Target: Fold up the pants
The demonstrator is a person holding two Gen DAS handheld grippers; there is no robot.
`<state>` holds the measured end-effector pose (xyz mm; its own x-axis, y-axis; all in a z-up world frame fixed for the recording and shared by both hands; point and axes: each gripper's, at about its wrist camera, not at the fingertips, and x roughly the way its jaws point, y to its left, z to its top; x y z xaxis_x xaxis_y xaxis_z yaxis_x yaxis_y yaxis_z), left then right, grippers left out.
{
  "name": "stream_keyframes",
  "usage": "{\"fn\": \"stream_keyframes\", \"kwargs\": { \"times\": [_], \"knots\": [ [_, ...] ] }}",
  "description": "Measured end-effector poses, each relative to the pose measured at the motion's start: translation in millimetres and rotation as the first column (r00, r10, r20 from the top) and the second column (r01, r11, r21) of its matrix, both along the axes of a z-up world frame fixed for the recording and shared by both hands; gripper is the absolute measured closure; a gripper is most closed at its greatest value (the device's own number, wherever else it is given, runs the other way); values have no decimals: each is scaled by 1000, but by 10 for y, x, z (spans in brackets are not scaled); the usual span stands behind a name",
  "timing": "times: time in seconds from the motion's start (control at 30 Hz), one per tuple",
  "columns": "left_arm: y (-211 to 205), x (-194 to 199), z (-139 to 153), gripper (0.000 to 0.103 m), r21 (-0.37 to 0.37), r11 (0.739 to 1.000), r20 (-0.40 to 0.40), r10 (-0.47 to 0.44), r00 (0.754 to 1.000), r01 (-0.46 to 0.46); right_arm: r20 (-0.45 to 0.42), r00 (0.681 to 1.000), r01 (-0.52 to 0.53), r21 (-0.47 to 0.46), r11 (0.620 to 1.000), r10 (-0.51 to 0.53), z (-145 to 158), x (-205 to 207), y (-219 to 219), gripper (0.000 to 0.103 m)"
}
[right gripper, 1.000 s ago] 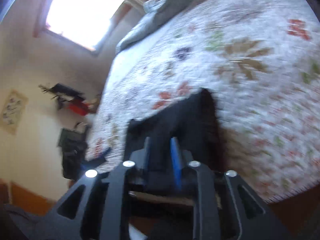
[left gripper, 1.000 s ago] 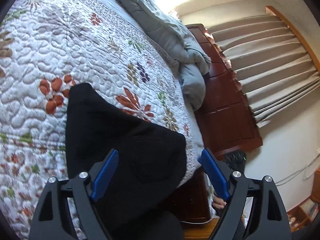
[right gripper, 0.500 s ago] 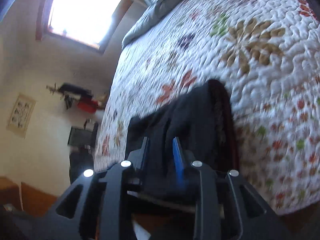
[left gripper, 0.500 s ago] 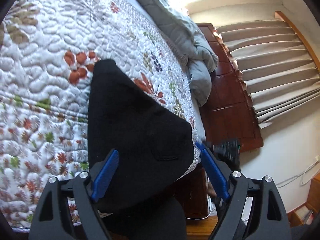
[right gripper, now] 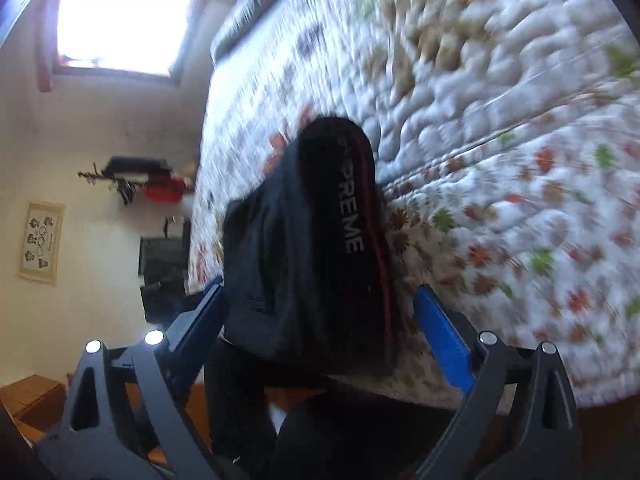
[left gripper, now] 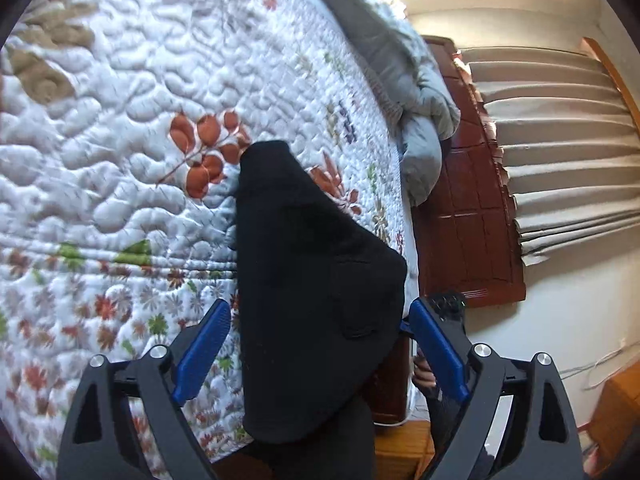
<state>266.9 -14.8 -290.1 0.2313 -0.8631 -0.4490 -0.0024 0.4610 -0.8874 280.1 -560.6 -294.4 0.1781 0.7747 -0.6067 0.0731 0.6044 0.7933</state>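
Observation:
The black pants [left gripper: 312, 280] lie folded on the floral quilt [left gripper: 120, 120], with their near end hanging over the bed's edge. My left gripper [left gripper: 320, 336] straddles that near end. Its jaws are opening, and the blue pads [left gripper: 204, 344] stand clear of the cloth on both sides. In the right wrist view the pants [right gripper: 320, 220] show white lettering and a red stripe. My right gripper [right gripper: 324, 316] is opening wide around them. The cloth sits between its pads [right gripper: 440, 332] without being pressed.
A rumpled grey duvet [left gripper: 400, 72] lies at the far end of the bed. Beside it stand dark wooden furniture [left gripper: 468, 200] and a pleated curtain [left gripper: 560, 140]. The wood floor [left gripper: 404, 452] shows below the bed's edge. A bright window [right gripper: 120, 12] lights the far wall.
My right gripper was shut on the pants and has now spread wide, letting them go. Both grippers have sunk toward the bed's edge, and the left jaws stand slightly wider.

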Motion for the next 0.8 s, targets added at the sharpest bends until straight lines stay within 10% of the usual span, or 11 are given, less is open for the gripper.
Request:
{"fn": "stream_keyframes", "kwargs": {
  "times": [0.37,0.5,0.8],
  "knots": [
    [-560,258,-347,14,66,986,-95,-148,984,154,-50,987,-153,-32,988,151,-186,362,596,2],
    [-636,257,-391,50,184,970,-107,-139,984,158,-41,988,-154,-42,987,152,-122,358,712,57],
    [-419,206,-145,74,181,981,-46,-66,997,74,76,982,-163,-114,980,172,452,284,927,74]
  ]
}}
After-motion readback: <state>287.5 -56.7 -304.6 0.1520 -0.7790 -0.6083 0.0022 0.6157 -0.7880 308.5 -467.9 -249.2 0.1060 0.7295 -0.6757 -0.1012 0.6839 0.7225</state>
